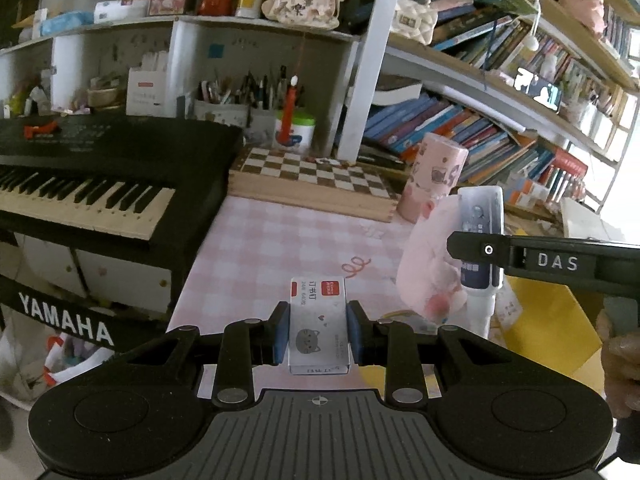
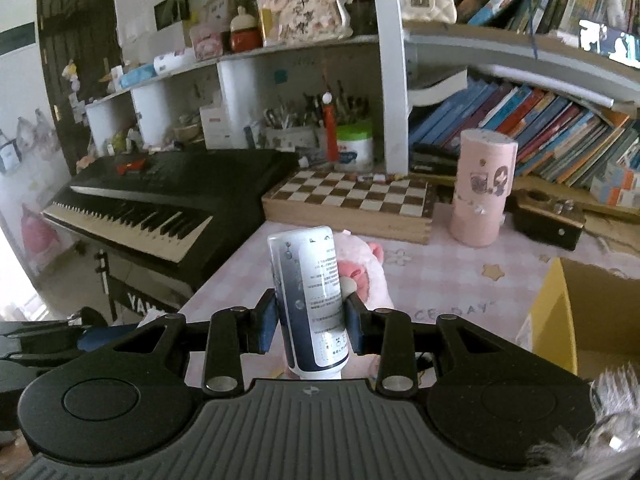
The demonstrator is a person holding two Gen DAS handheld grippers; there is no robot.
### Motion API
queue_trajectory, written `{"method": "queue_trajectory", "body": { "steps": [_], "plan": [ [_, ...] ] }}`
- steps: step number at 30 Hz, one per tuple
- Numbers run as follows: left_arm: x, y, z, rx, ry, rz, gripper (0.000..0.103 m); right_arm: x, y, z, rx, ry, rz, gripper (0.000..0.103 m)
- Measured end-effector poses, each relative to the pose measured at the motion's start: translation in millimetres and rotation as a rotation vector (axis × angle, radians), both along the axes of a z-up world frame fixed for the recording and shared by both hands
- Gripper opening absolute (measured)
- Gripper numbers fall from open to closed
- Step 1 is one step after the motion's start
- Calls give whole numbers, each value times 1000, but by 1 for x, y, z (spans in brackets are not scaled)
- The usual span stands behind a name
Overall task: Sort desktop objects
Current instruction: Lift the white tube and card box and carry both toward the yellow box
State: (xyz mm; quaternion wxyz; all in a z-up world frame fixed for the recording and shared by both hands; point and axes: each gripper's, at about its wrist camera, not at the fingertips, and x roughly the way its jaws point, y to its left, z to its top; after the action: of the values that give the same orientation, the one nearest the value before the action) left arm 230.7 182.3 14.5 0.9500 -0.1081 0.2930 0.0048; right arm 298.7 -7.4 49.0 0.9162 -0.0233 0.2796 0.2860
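Note:
My left gripper [image 1: 319, 332] is shut on a small white staple box [image 1: 318, 320] with a red label and a grey cat picture, held above the pink checked desk [image 1: 272, 240]. My right gripper [image 2: 310, 320] is shut on a white and dark blue tube [image 2: 308, 300], held upside down with its cap toward me. The same tube [image 1: 478, 240] and the right gripper's finger show at the right of the left wrist view. A pink plush toy [image 2: 368, 276] lies on the desk just behind the tube.
A black Yamaha keyboard [image 1: 100, 184] fills the left. A wooden chessboard box [image 2: 352, 204] and a pink cylinder [image 2: 480, 188] stand at the back of the desk. A yellow cardboard box [image 2: 580, 312] is open at the right. Shelves of books and pen pots stand behind.

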Motion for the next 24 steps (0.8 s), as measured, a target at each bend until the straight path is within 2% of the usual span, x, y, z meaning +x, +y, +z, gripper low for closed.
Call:
{"method": "queue_trajectory", "body": {
  "steps": [7,10,14,24],
  "plan": [
    [-7,5,1,-1,1,14,28,1,1,-3,-11,6,-8,32],
    [-6,8,-1,-14,10,28,28,4,6,-13,-34,23,5,32],
    [-4,11,-4,-16,27,40,28,-2,14,-27,-89,-2,32,33],
    [1,3,-3,30,29,31,28,0,19,-46,-128,8,54,32]
  ]
}}
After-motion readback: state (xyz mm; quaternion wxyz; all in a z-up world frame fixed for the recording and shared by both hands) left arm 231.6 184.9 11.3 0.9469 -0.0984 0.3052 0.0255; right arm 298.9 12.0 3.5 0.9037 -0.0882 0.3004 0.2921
